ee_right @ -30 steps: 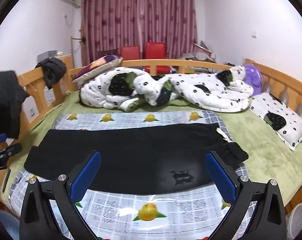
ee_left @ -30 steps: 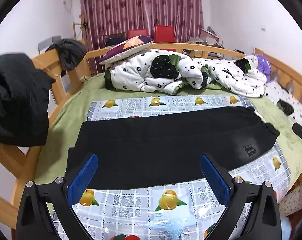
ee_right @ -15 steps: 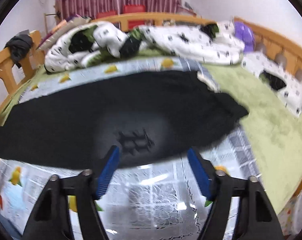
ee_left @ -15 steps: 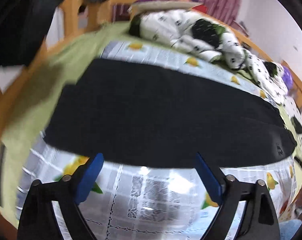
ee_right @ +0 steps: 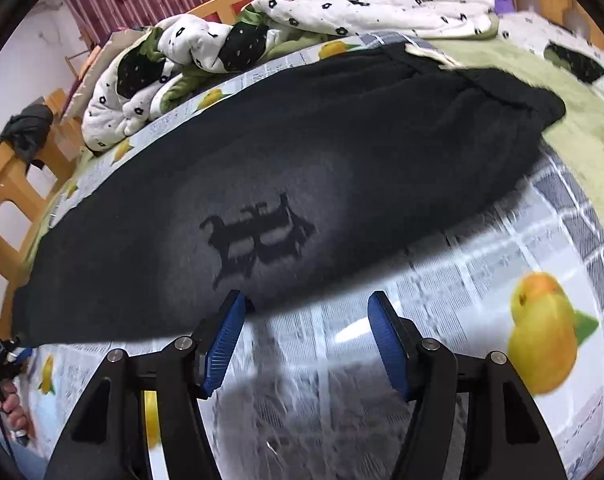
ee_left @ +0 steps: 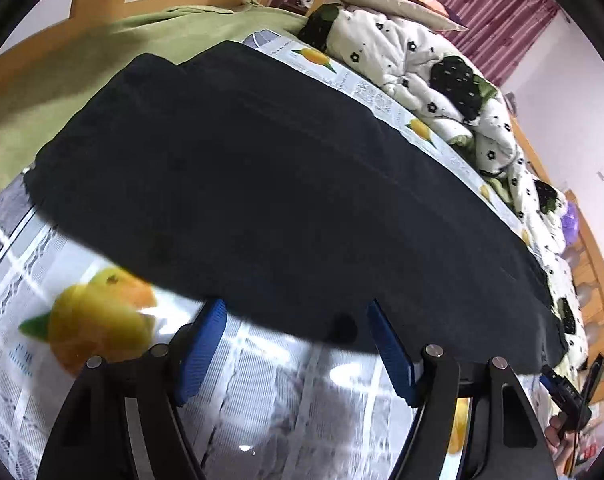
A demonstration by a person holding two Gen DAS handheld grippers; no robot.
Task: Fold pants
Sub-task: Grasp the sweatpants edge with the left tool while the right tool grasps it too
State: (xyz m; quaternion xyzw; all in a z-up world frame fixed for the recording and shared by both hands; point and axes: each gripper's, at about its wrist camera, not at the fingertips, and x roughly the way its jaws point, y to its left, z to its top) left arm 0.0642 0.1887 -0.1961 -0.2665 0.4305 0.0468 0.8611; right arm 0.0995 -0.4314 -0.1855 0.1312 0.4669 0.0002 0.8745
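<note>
Black pants (ee_left: 282, 180) lie flat and lengthwise on a glossy fruit-printed cloth (ee_left: 102, 320) spread over the bed. My left gripper (ee_left: 297, 306) hovers low over their near edge, its jaws closing; the blue pads straddle the hem without pressing it. In the right wrist view the pants (ee_right: 381, 140) show a dark logo (ee_right: 258, 236), with the waistband at the far right. My right gripper (ee_right: 306, 298) sits at the near edge just below the logo. Its jaws are also closing, and only the cloth and the hem's edge lie between them.
A white flowered duvet (ee_left: 413, 52) is bunched along the far side of the bed. Green sheet (ee_right: 573, 120) and a wooden bed frame (ee_right: 6, 176) surround the cloth. A pillow (ee_right: 573, 52) lies far right. A hand (ee_right: 12, 400) holds the other gripper at the left edge.
Both grippers have dropped from a high view of the whole bed to just above the pants' near edge and pitched downward. Both pairs of jaws have narrowed.
</note>
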